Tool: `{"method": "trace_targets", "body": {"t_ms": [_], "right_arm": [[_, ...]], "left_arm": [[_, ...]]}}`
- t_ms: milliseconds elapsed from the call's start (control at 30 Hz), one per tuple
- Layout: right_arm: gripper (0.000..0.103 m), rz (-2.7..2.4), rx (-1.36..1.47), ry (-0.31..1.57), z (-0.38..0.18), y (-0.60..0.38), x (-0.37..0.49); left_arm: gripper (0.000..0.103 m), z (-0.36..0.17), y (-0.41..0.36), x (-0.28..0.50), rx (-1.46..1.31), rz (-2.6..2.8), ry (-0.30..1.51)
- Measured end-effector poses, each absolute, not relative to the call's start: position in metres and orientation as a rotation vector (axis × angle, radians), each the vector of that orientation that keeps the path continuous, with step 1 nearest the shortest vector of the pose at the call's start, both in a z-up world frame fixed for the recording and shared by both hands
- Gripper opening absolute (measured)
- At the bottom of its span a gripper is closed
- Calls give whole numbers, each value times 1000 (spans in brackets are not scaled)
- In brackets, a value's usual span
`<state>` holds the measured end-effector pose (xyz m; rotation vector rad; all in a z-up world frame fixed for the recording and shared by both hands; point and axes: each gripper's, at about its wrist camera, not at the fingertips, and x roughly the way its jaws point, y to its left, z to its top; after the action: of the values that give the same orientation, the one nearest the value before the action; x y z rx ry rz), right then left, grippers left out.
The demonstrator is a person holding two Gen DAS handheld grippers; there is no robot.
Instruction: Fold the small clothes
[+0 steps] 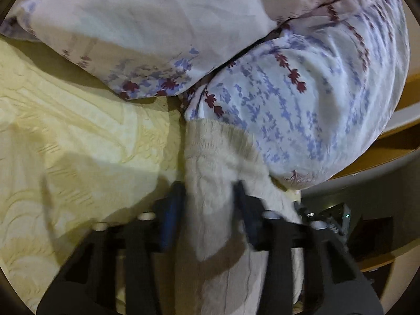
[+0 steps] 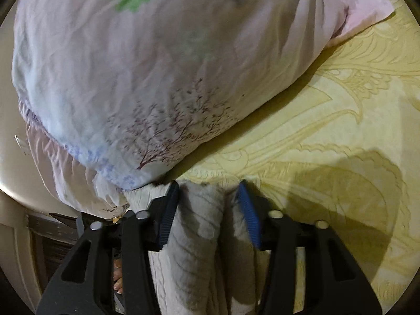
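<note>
Black gripper arms fill the bottom of both views, and between each pair of blue pads runs a bunched length of cream knit cloth. On the left gripper the pads sit against either side of the cloth, pinching it; its ribbed edge reaches forward past the fingertips and touches a floral pillow printed in blue and dark red. A second, paler pillow lies beside that one, both resting on a yellow embossed bedspread.

The right gripper has the same cloth between its pads — the left pad presses the fabric, while a narrow gap shows by the right one, so the grip looks loose but closed around it. Ahead of it lies a pale pillow with a green leaf print and a dark branch pattern, resting on the bedspread. Toes show below, at the bed's edge.
</note>
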<state>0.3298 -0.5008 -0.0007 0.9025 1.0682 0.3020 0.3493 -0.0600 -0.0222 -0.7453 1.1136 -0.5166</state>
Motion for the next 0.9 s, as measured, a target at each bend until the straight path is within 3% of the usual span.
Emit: {"method": "trace_targets", "body": {"t_ms": [67, 333, 567, 633, 733, 800, 900], "right_arm": [[11, 305, 850, 1032, 9, -497, 326], [8, 384, 595, 699, 86, -483, 278], [9, 176, 567, 970, 23, -481, 314], [12, 179, 594, 981, 20, -481, 316], [32, 172, 636, 969, 31, -491, 304], [42, 200, 690, 944, 38, -504, 283], [47, 265, 734, 917, 46, -515, 252]], "left_arm": [[15, -20, -62, 350, -733, -520, 1098], [12, 16, -64, 319, -655, -640, 892], [12, -8, -75, 331, -596, -517, 978], [12, -10, -78, 333, -607, -511, 988], [14, -4, -74, 330, -610, -517, 995], [20, 5, -66, 321, -603, -526, 994], [40, 19, -60, 302, -607, -548, 987]]}}
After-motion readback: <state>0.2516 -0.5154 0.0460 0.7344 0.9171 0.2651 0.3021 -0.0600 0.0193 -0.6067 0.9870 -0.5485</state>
